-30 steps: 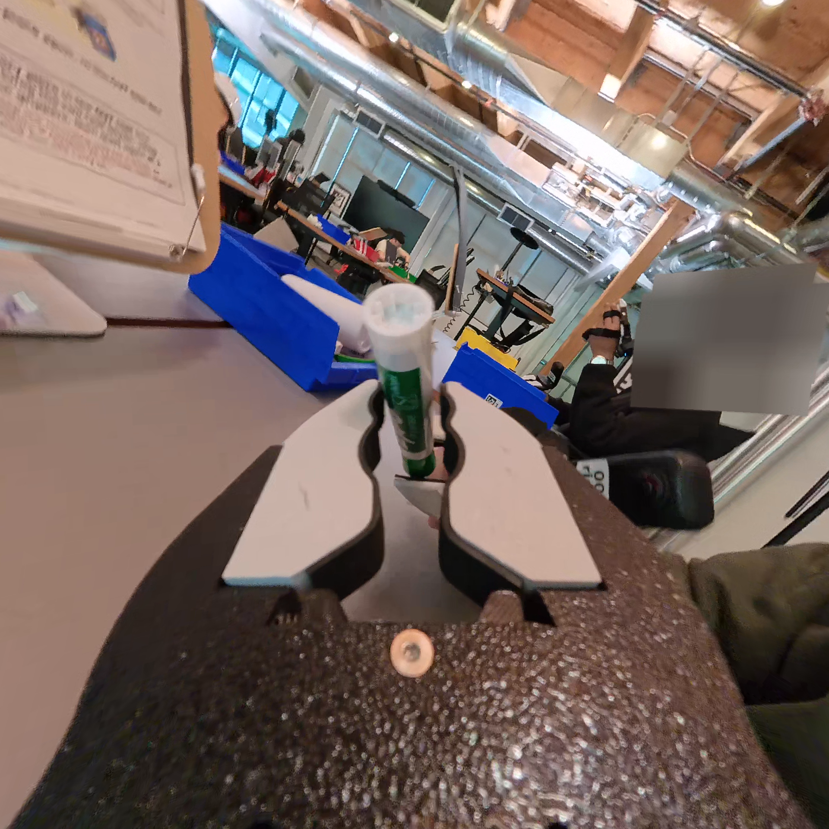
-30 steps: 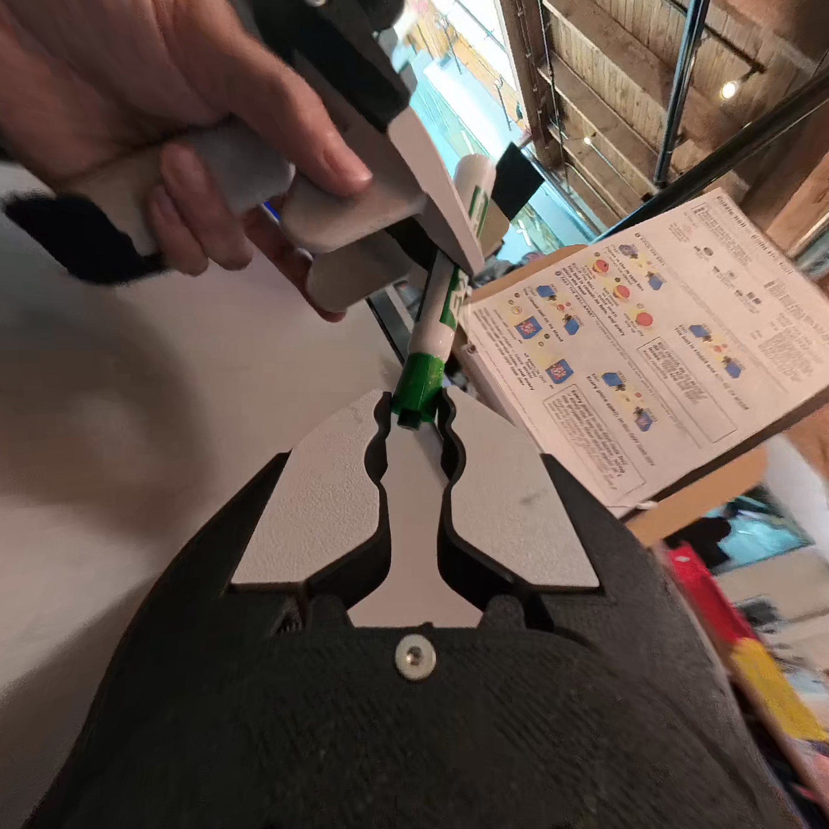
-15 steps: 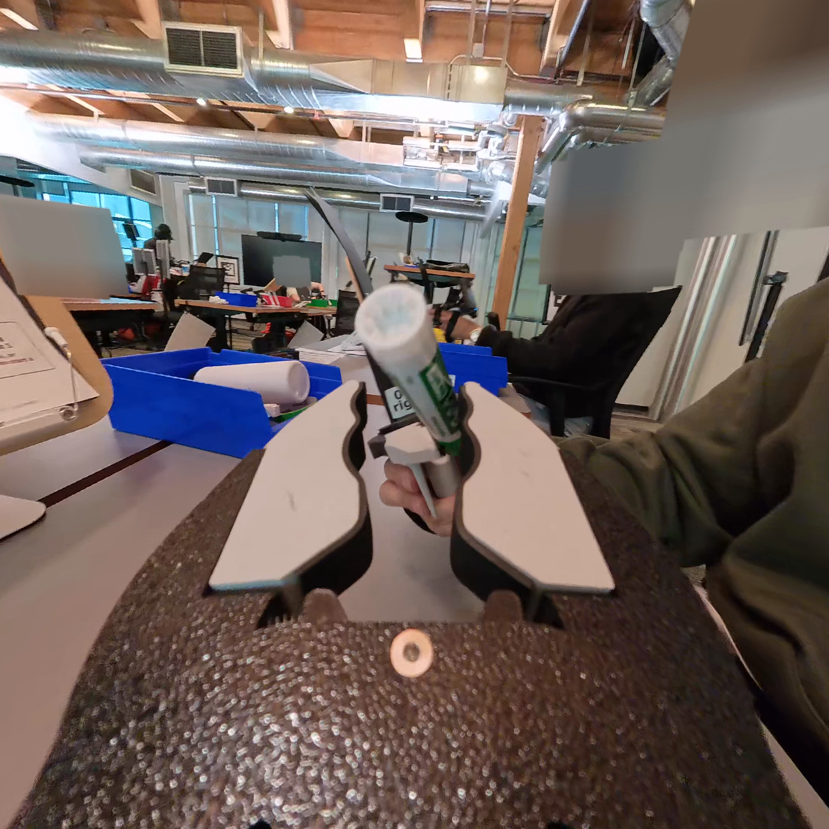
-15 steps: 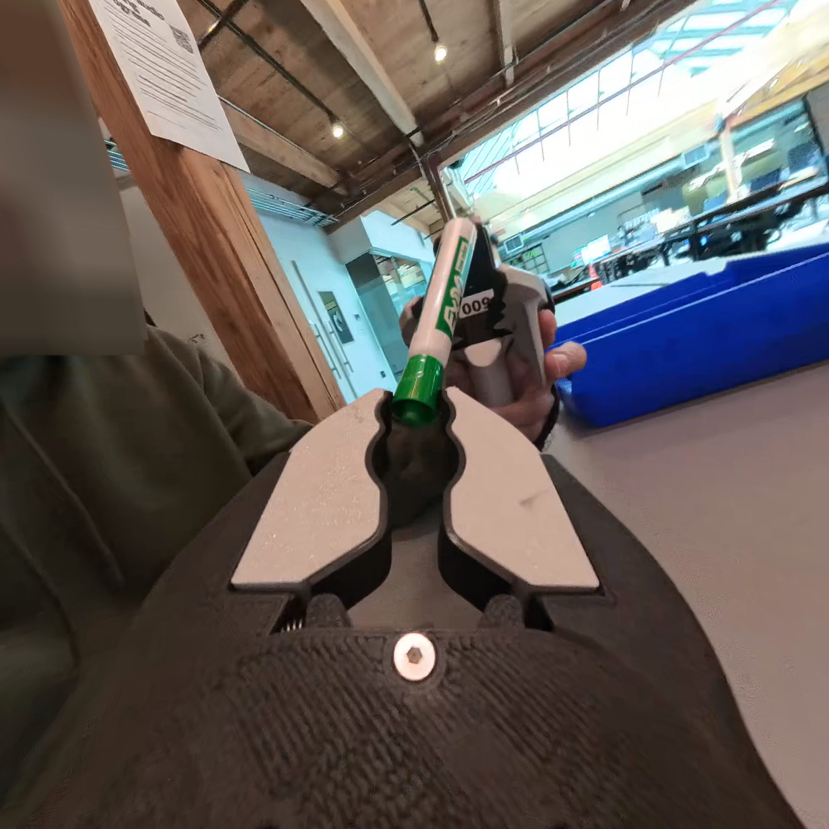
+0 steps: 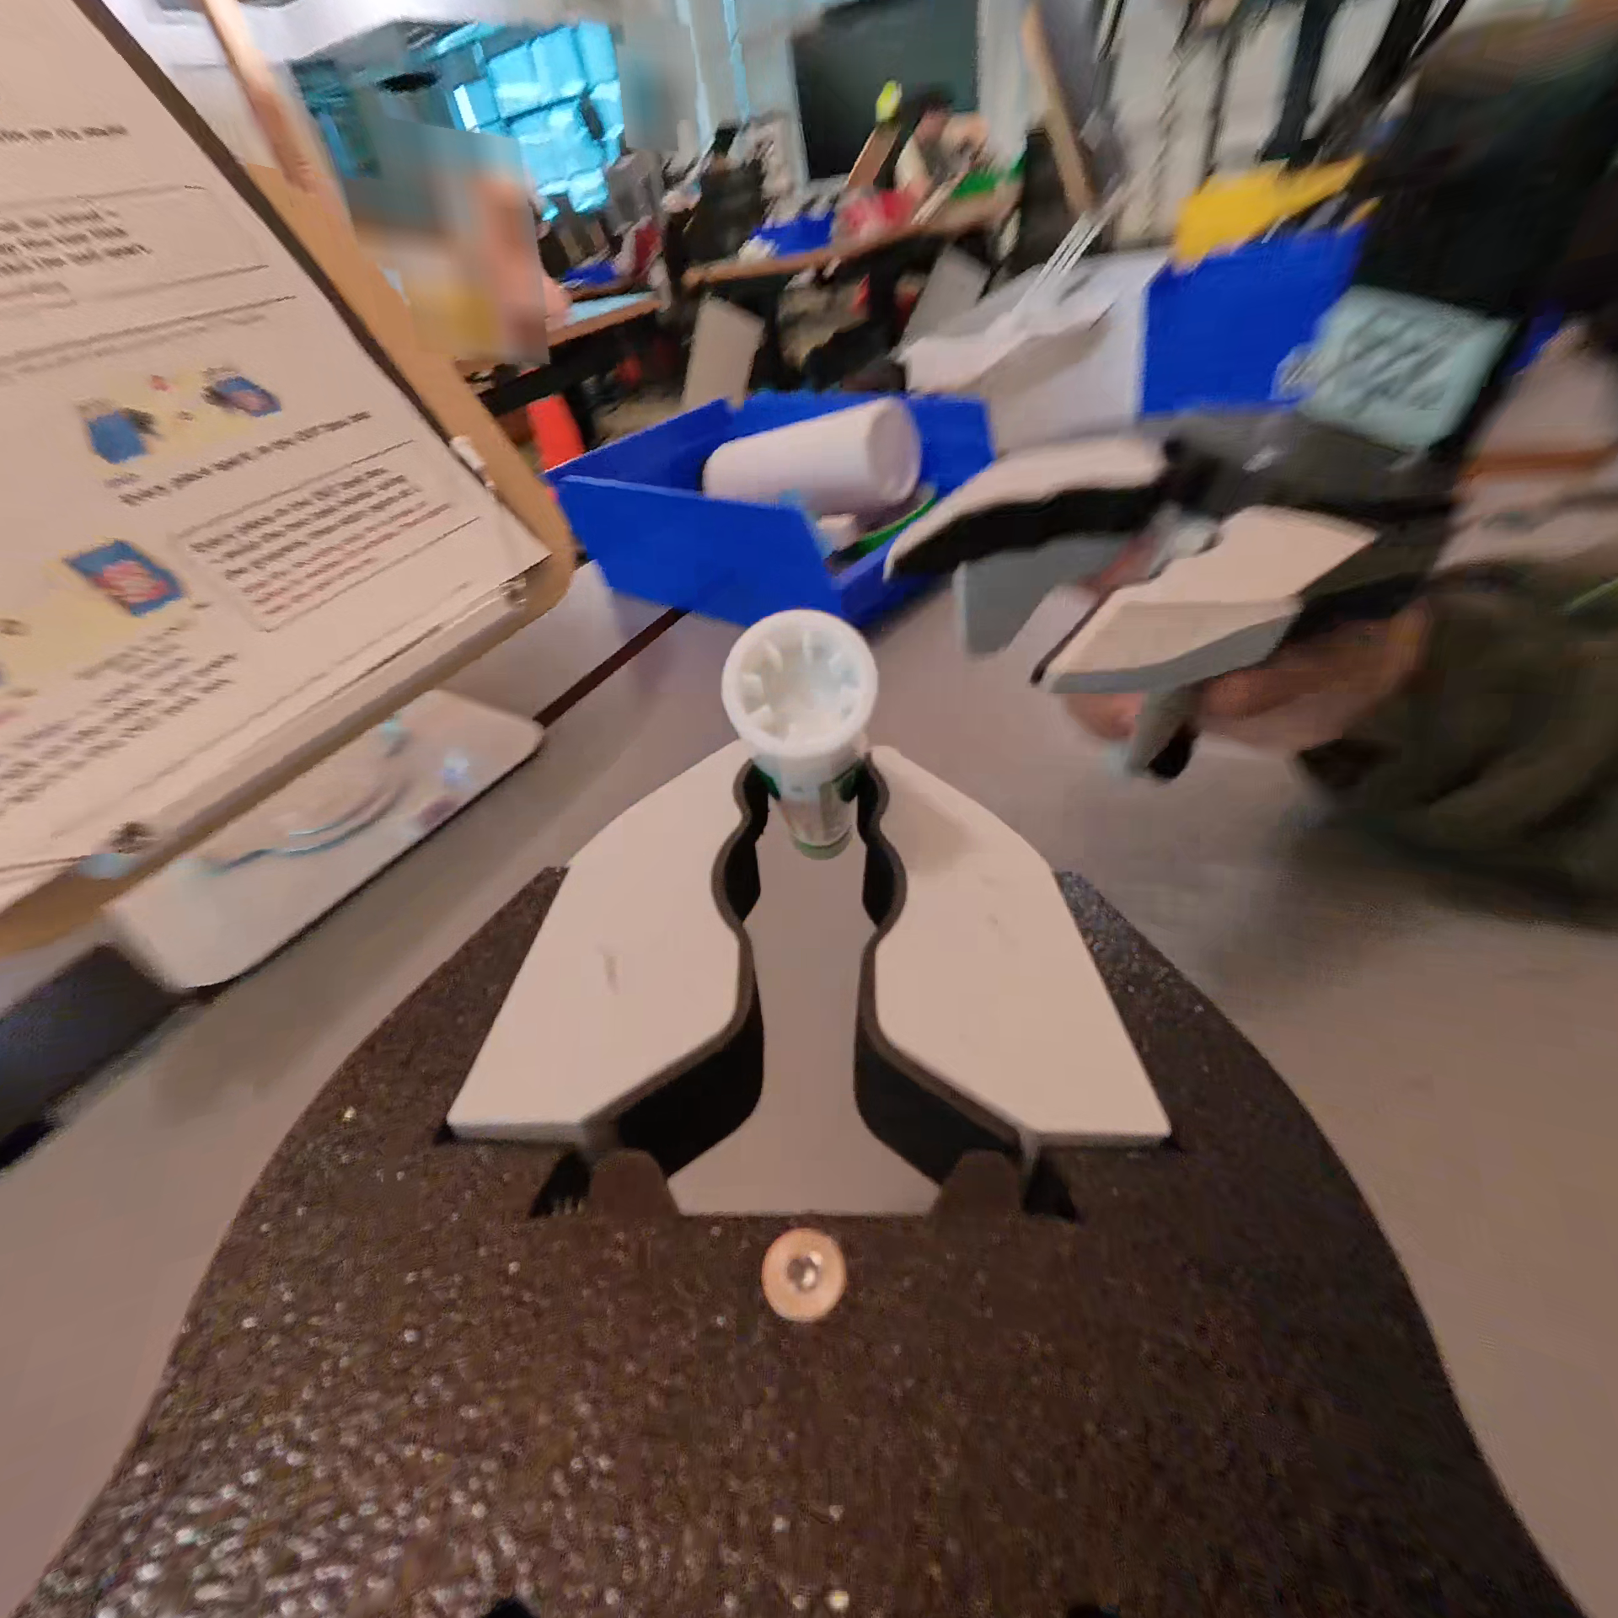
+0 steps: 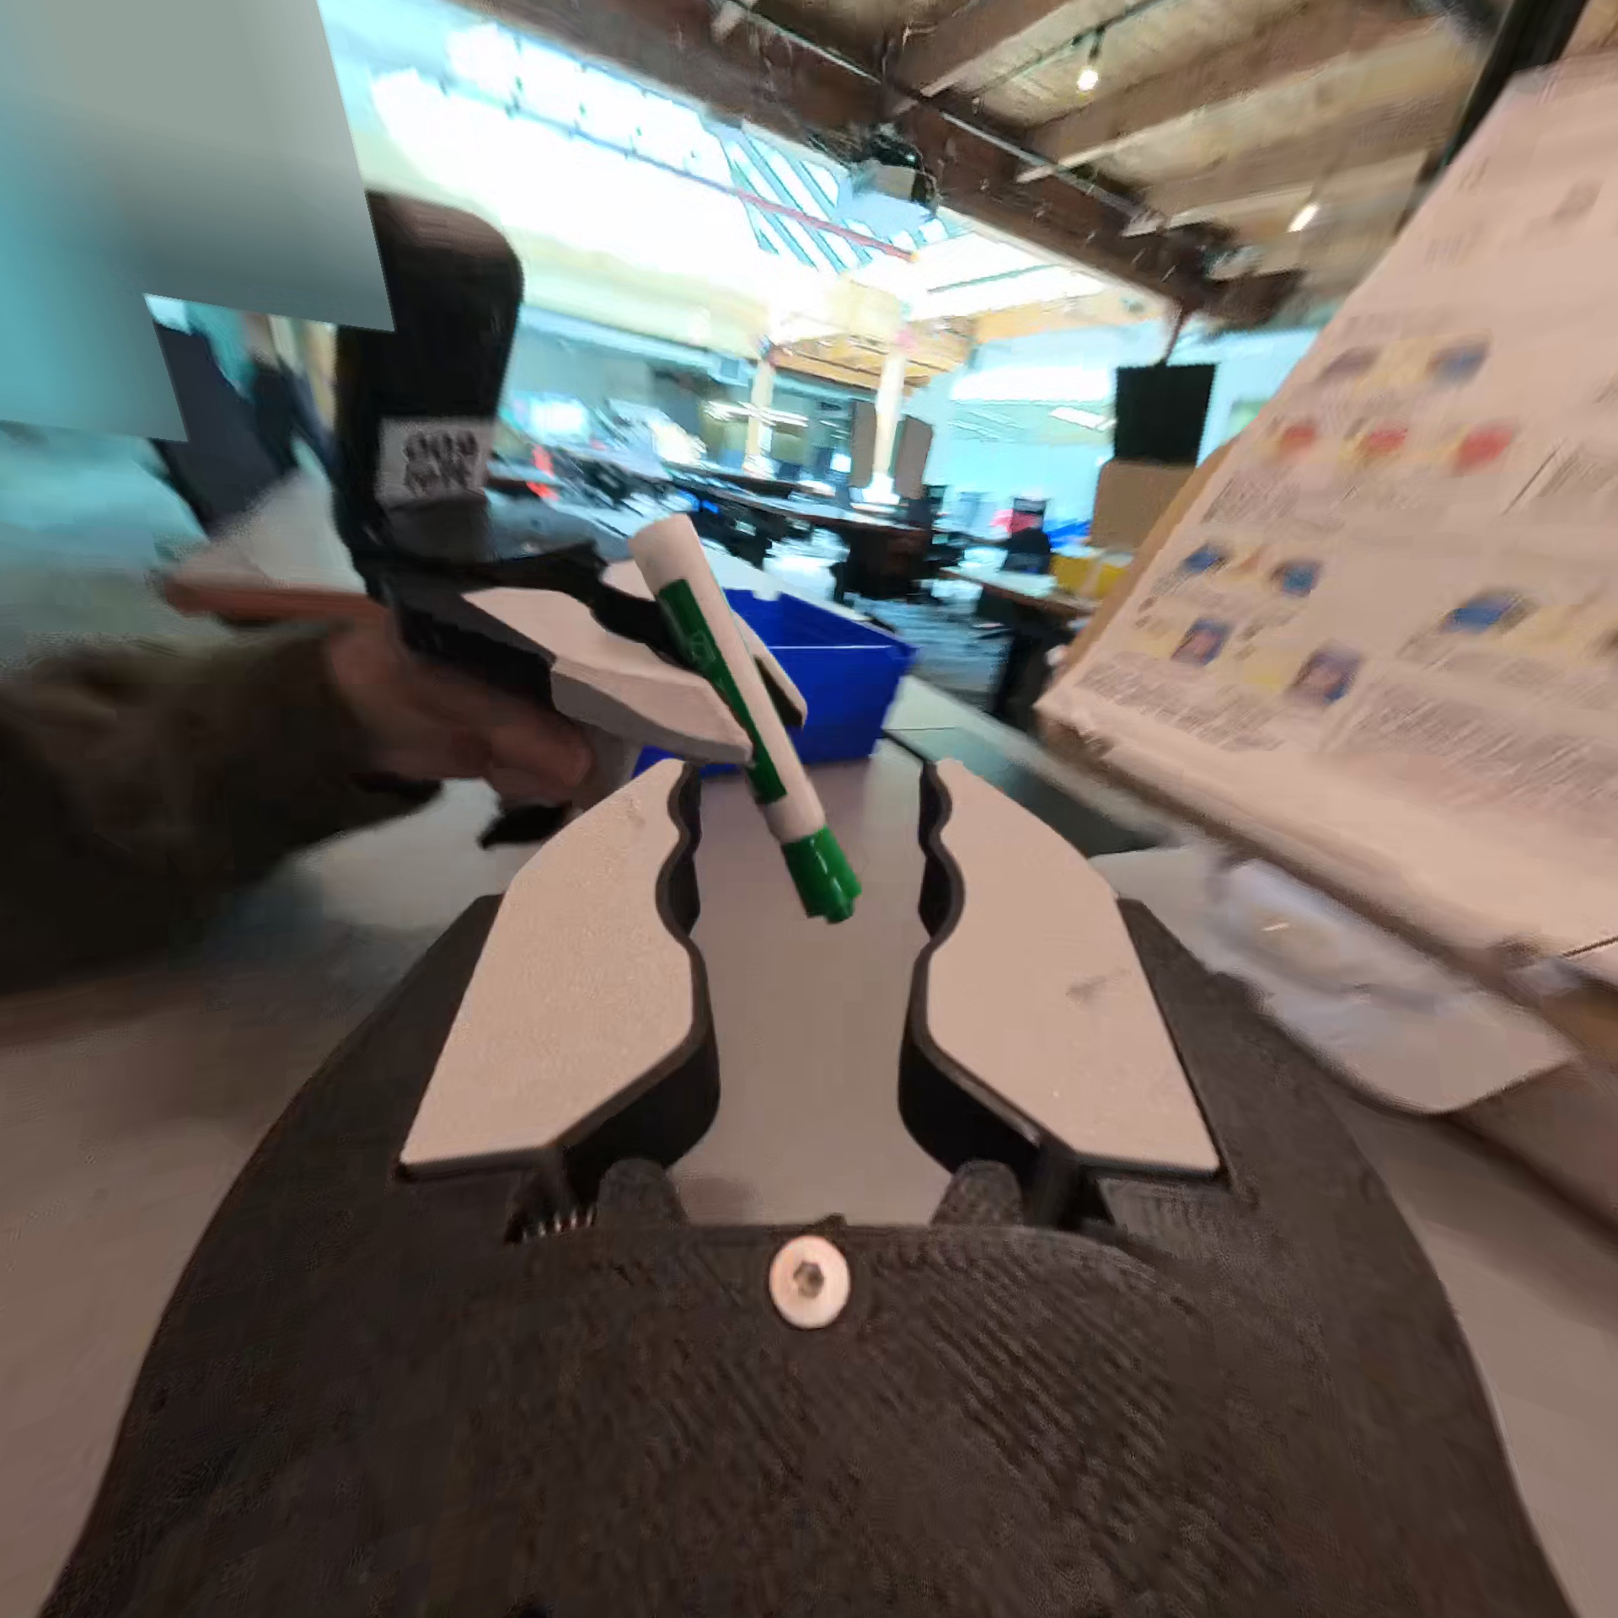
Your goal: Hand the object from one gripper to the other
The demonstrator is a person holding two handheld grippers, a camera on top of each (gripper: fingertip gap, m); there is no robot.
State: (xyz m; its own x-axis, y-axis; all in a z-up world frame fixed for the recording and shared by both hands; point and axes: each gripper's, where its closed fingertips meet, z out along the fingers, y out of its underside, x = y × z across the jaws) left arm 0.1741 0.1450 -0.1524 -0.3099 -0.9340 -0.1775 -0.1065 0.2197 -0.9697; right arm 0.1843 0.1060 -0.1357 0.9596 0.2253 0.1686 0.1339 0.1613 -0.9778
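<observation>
A white marker (image 5: 798,700) with a green cap is held in my left gripper (image 5: 805,775), which is shut on its barrel; its white back end points at the camera. In the right wrist view the marker (image 6: 744,692) slants down from the left gripper (image 6: 753,709), and its green cap (image 6: 819,875) hangs between my right gripper's fingers without touching them. My right gripper (image 6: 810,775) is open wide and empty. It also shows in the left wrist view (image 5: 967,617), to the right of the marker and apart from it.
A clipboard with a printed sheet (image 5: 219,438) stands on a white base (image 5: 350,805) at the left; it also shows in the right wrist view (image 6: 1357,613). A blue bin (image 5: 700,543) holding a white roll (image 5: 814,455) sits behind on the grey table (image 5: 1226,1007). Left tips to right tips: about 5 cm.
The right gripper, shut on the green cap half a second ago, has opened and drawn away. The left gripper has closed on the barrel and now holds the marker alone.
</observation>
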